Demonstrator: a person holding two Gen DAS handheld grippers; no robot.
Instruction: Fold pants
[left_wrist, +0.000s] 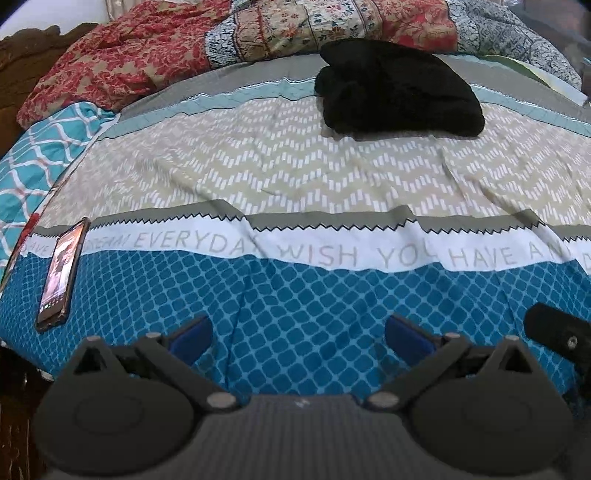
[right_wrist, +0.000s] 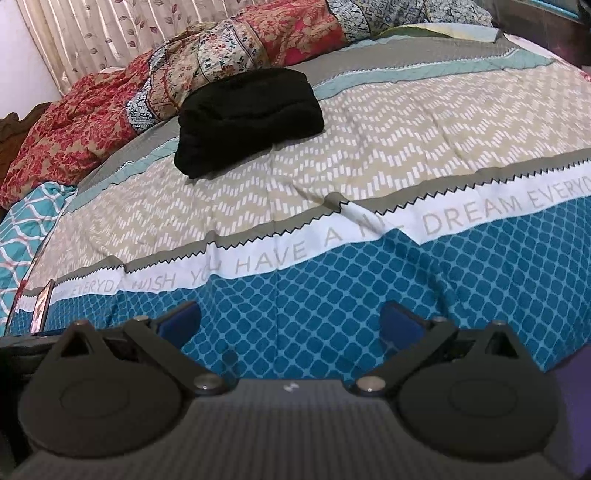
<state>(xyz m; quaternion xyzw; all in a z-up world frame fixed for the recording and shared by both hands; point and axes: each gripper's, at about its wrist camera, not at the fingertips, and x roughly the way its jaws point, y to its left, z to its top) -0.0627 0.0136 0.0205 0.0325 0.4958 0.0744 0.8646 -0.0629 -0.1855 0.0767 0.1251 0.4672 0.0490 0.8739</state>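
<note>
Black pants (left_wrist: 399, 92) lie folded into a compact bundle at the far side of the bed, on the beige and grey bands of the bedspread (left_wrist: 295, 170). The right wrist view has the same bundle of pants (right_wrist: 247, 118) up and to the left. My left gripper (left_wrist: 299, 332) hangs open over the blue patterned band near the bed's front edge, far from the pants, nothing between its blue pads (left_wrist: 192, 338). My right gripper (right_wrist: 291, 325) is likewise open and empty above the blue band of the bedspread (right_wrist: 369, 177).
A phone (left_wrist: 62, 273) with a lit screen lies on the bedspread's left edge. A rumpled red floral quilt (left_wrist: 147, 55) is heaped along the far side, with a teal patterned pillow (left_wrist: 37, 155) at the left. Part of the other gripper (left_wrist: 557, 336) shows at right. Curtains (right_wrist: 110, 33) hang behind.
</note>
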